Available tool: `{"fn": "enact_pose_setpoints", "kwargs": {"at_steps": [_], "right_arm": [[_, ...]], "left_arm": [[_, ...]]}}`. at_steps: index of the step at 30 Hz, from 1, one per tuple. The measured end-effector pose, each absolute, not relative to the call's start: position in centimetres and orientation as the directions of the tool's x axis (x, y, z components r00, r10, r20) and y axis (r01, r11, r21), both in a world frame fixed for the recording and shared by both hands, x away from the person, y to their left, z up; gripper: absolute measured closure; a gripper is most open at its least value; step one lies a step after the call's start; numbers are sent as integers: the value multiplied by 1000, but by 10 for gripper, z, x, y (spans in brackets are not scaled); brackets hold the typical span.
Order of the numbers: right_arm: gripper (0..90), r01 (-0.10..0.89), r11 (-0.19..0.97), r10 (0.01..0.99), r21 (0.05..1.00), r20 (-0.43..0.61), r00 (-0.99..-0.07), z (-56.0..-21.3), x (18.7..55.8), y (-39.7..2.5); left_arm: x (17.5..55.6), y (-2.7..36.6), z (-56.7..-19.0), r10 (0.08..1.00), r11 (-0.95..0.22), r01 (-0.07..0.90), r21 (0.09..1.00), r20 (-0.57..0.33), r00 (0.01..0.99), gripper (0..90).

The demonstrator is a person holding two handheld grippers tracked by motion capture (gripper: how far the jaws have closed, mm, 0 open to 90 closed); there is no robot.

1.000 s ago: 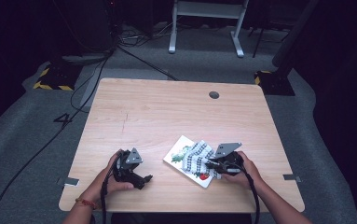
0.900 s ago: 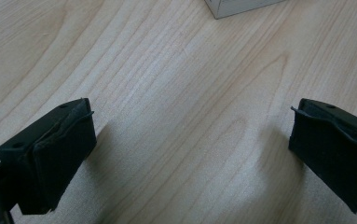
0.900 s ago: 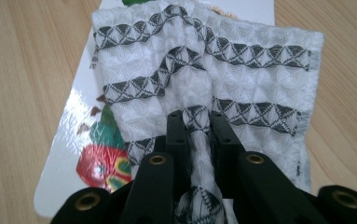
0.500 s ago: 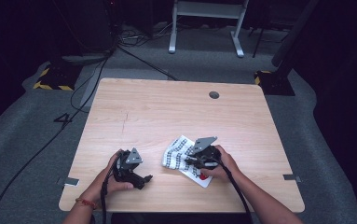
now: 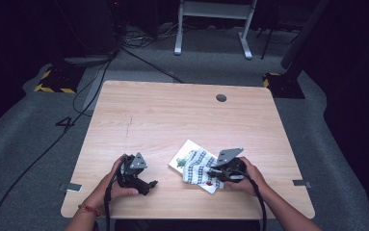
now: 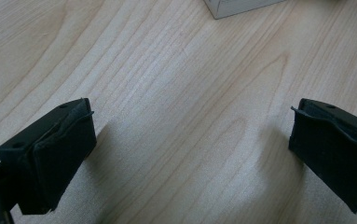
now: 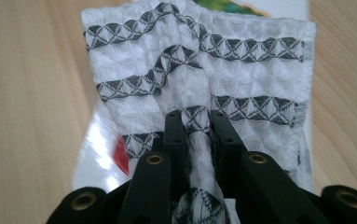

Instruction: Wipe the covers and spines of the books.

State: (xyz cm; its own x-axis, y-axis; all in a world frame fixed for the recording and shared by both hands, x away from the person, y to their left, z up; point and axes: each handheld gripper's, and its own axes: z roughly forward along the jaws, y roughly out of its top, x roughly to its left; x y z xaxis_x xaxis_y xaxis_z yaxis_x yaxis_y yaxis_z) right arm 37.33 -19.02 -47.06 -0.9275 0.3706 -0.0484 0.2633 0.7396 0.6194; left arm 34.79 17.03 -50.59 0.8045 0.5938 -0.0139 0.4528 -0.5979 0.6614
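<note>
The pale wood desk [image 5: 172, 115] stands on grey carpet in a dark room. On it, ahead of my right tongs [image 7: 197, 128], lies a white card [image 5: 184, 151] under the patterned cloth [image 7: 199, 70]. Those tongs pinch a fold of the cloth, probably to drag it across. My left tongs [image 6: 190, 140], well apart, rest spread and idle.

Both forearms come in over the near edge of the desk [image 5: 182, 110]. The left hand [image 5: 113, 182] holds the left gripper [image 5: 149, 185] low near the near left corner, its jaws spread wide just above the wood. The right hand [image 5: 244, 174] holds the right gripper [image 5: 210, 172] toward the near right, pointing left, jaws pinched close together.
</note>
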Motion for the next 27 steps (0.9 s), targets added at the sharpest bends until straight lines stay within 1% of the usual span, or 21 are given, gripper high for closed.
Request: {"fn": "enact_pose_setpoints", "kwargs": {"at_steps": [2,5,7,9,12,14,15,19,21,23,27], "right_arm": [[797,278,733,387,621,-45,-921,-471,375,-196],[799,321,697,448,641,-40,-893,-471,387,-215],[799,337,685,469,646,-38,-882,-471,395,-216],[799,334,686,468,646,-41,-883,-471,396,-214],[798,308,708,454,635,-76,-888,-469,402,-196],[798,305,711,450,634,-77,-889,-469,404,-191],[798,290,721,437,629,-89,-895,-468,409,-179],[798,279,729,427,625,-97,-899,-467,416,-164],[798,274,735,422,621,-102,-901,-467,424,-147],[798,267,737,416,620,-105,-903,-467,426,-143],[799,246,737,395,629,-105,-913,-467,428,-120]], "left_arm": [[348,170,-506,594,-598,453,661,-14,804,4],[348,170,-506,592,-600,453,660,-15,806,4],[348,170,-506,591,-601,451,660,-14,807,4],[348,170,-506,591,-600,451,660,-13,806,4],[348,170,-506,591,-600,451,660,-14,806,4],[348,170,-506,592,-600,451,660,-13,806,4],[348,170,-506,592,-600,451,660,-13,806,4],[348,170,-506,592,-601,451,660,-12,806,4],[348,170,-506,591,-601,451,660,-14,807,4],[348,170,-506,591,-600,451,660,-13,806,4],[348,170,-506,592,-599,452,661,-14,806,4]]}}
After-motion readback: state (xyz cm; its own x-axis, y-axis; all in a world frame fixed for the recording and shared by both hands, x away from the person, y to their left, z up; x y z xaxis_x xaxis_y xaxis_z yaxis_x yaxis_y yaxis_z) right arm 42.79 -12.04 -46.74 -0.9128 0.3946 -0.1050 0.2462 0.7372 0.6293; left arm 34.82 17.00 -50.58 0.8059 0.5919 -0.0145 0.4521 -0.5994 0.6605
